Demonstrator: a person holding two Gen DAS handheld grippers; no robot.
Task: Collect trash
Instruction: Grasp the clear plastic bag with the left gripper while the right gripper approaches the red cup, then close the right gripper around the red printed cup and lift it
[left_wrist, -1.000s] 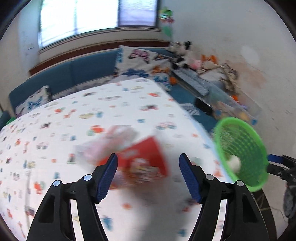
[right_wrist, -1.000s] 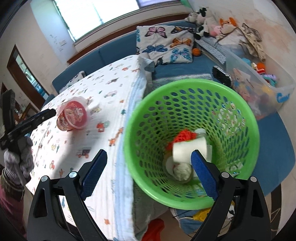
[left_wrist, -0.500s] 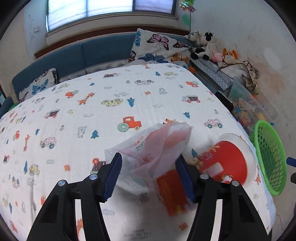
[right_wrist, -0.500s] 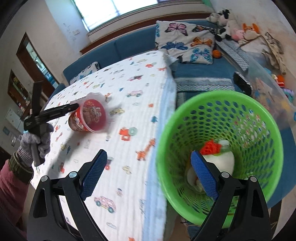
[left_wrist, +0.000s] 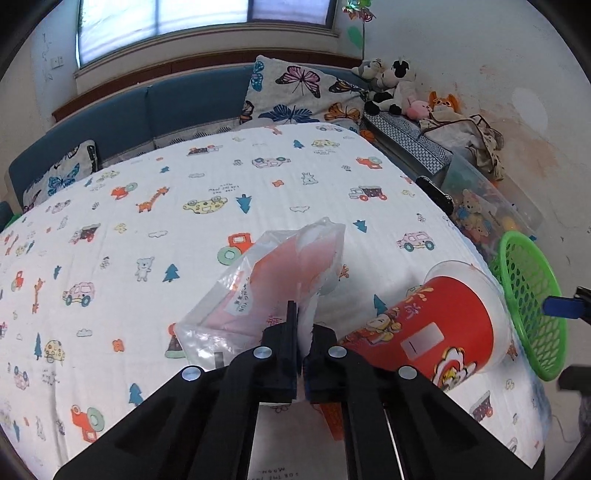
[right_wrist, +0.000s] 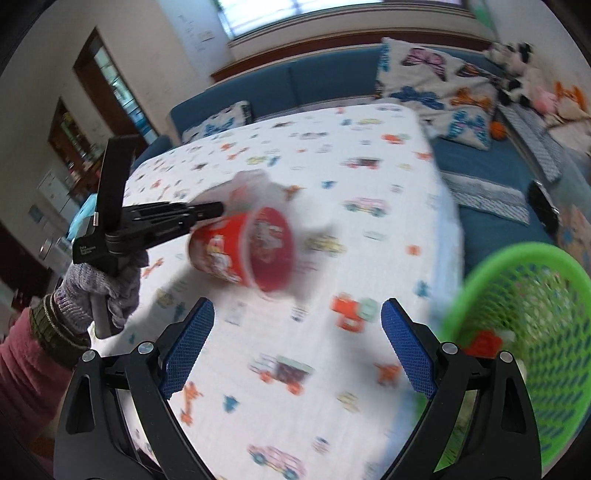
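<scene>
Crinkled clear plastic, tinted pink inside, is pinched between the closed jaws of the left tool (left_wrist: 303, 345): a snack bag (left_wrist: 273, 284) lying on the tabletop (left_wrist: 147, 206) beside a red paper cup (left_wrist: 424, 325) tipped on its side. By the look of it the bag is nearly weightless and limp, likely to sag and flutter once lifted, so a pinch on its gathered near edge, where the jaws now sit, seems the sound hold. The cup looks light but stiffer, crushable at the wall, and free to roll; its rim or wall would be the place to take it. The right tool (right_wrist: 295, 354), jaws spread wide with nothing between them, hangs over the tabletop's near part, the scene blurred in its view. A green perforated basket (right_wrist: 524, 332) stands off the tabletop's right edge with some rubbish already inside. A white quilted cloth printed with cars, trees and giraffes covers the tabletop; behind it run a blue bench seat (left_wrist: 177, 107), butterfly cushions, soft toys and a bright window (left_wrist: 207, 26)
</scene>
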